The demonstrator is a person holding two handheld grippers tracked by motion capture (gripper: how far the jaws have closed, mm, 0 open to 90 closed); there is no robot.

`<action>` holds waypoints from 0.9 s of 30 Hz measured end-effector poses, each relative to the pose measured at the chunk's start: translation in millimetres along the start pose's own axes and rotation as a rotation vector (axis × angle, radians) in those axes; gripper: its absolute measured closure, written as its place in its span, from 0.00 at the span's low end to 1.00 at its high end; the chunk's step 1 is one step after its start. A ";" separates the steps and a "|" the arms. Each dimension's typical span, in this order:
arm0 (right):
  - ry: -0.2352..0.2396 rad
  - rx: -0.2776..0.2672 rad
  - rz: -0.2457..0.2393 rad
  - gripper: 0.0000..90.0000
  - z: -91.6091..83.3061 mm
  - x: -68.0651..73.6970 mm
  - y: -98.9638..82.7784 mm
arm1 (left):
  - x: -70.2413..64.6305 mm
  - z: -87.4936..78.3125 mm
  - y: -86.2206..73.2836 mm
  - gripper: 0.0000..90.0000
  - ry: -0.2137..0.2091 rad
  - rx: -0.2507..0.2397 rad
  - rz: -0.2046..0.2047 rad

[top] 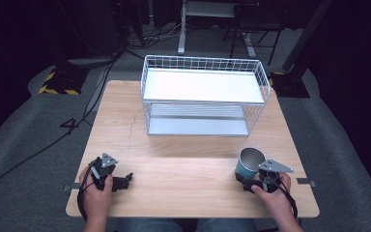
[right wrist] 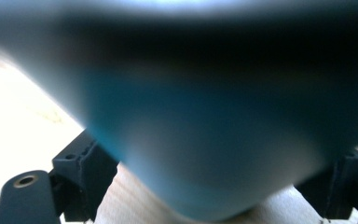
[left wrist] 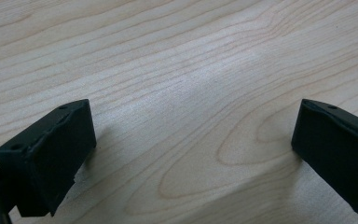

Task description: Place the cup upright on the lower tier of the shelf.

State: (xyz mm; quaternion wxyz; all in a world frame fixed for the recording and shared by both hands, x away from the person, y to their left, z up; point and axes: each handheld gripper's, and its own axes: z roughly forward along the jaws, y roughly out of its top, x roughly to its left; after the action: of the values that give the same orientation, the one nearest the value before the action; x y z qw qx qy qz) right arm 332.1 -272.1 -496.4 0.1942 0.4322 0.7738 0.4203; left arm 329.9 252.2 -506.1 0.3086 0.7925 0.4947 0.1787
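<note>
A teal cup (top: 247, 166) with a pale inside stands at the front right of the wooden table (top: 183, 164), its mouth facing up. My right gripper (top: 245, 178) holds it low down. In the right gripper view the blurred cup (right wrist: 214, 116) sits between the two black jaws, which press on its sides, and my right gripper (right wrist: 214, 175) is shut on it. At the front left, my left gripper (top: 125, 180) rests low over the wood. Its jaws stand wide apart in the left gripper view, with my left gripper (left wrist: 193, 126) open over bare wood grain.
A white wire rack (top: 204, 94) with an upper shelf and a lower shelf stands at the back middle of the table. Dark floor, cables and stands surround the table. Bare wood lies between the two hands.
</note>
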 end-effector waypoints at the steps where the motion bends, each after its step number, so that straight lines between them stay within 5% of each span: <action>1: -0.005 -0.007 0.008 0.18 1.2 0.6 0.3 | 0.0 0.0 0.0 0.00 0.000 0.000 0.000; 9: -0.031 -0.060 0.023 0.21 7.3 3.0 0.5 | 0.0 0.0 0.0 0.00 0.000 0.000 0.000; 27: -0.040 -0.081 0.012 0.25 5.1 3.0 -0.5 | 0.0 0.0 0.0 0.00 0.000 0.000 0.000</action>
State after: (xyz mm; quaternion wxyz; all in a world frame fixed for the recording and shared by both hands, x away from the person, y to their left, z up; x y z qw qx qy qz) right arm 333.6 -267.2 -499.5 0.2244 0.4370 0.7494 0.4439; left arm 329.9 252.2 -506.1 0.3086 0.7926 0.4947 0.1785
